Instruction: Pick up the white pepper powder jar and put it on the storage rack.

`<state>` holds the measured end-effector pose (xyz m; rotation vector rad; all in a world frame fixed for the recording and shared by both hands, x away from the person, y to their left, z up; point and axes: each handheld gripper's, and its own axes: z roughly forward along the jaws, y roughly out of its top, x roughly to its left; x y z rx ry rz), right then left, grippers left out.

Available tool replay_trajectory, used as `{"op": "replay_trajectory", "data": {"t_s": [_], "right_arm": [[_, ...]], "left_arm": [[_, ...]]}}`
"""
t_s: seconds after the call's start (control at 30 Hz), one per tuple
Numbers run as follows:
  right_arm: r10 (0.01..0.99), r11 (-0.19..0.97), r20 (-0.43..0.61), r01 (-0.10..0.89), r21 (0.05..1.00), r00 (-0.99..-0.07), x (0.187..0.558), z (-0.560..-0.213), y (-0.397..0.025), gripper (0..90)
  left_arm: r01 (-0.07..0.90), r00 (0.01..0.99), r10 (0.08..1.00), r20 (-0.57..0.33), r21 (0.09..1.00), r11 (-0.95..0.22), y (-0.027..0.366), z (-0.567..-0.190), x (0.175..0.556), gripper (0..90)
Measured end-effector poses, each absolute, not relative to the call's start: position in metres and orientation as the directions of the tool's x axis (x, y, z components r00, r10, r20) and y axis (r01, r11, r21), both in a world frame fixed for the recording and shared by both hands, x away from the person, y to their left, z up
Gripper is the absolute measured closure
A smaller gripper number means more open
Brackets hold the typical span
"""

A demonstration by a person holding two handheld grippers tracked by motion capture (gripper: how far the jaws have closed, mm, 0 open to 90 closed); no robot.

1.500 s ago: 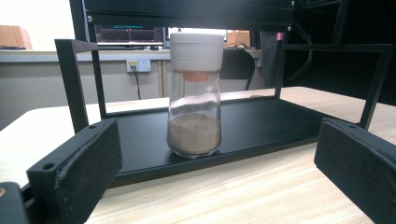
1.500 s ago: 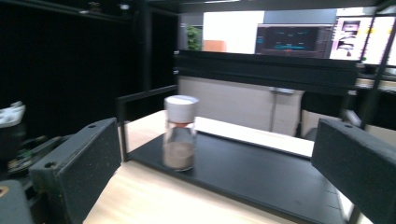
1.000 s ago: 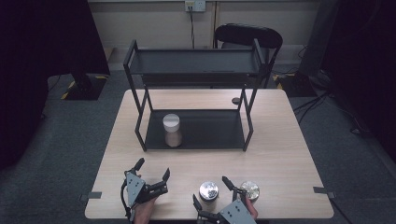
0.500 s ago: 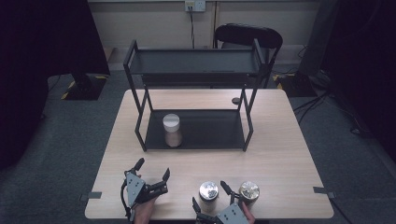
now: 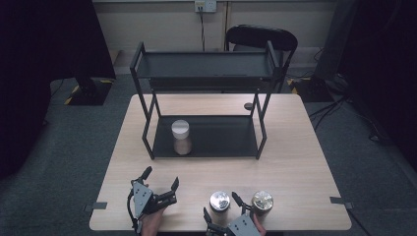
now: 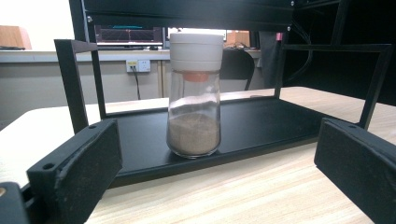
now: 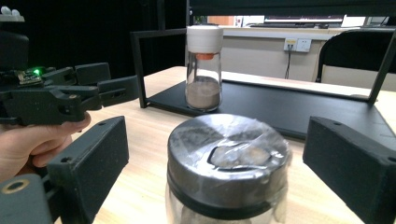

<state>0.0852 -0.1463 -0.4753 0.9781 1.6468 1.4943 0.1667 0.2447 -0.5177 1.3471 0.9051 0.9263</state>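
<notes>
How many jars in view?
3. White-lidded jar on the rack's lower shelf, left part. Two silver-lidded jars near the table's front edge: one between the right gripper's open jaws, the other just right of it.

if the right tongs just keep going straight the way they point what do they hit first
Most likely the metal-lidded jar: it stands right between the open jaws of the right tongs, close in front. Beyond it, farther off, the white-capped spice jar stands on the black rack's lower shelf.
</notes>
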Motion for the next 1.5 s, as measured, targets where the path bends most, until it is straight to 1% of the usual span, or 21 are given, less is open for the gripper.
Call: {"op": "replay_trajectory", "data": {"t_s": [0.53, 0.9, 1.17, 1.4, 1.5], "right_arm": [[0.89, 0.073, -0.004, 0.135, 0.988, -0.455, 0.091, -0.482, -0.145, 10.9], [0.886, 0.08, 0.009, 0.173, 0.982, -0.463, 0.096, -0.483, -0.147, 13.9], [0.882, 0.108, 0.003, 0.208, 0.972, -0.472, 0.101, -0.482, -0.146, 16.4], [0.877, 0.121, 0.005, 0.23, 0.966, -0.48, 0.104, -0.481, -0.147, 19.4], [0.875, 0.13, 0.002, 0.238, 0.963, -0.484, 0.105, -0.48, -0.148, 22.2]], "left_arm": [[-0.022, 0.378, 0.926, -0.001, 1.0, 0.011, 0.245, -0.518, 0.167, 0.0], [-0.022, 0.378, 0.926, -0.001, 1.0, 0.011, 0.245, -0.518, 0.167, 0.0], [-0.022, 0.378, 0.926, -0.001, 1.0, 0.011, 0.245, -0.518, 0.167, 0.0], [-0.023, 0.378, 0.926, -0.001, 1.0, 0.011, 0.245, -0.518, 0.167, 0.0], [-0.023, 0.378, 0.926, -0.001, 1.0, 0.011, 0.245, -0.518, 0.167, 0.0]]}}
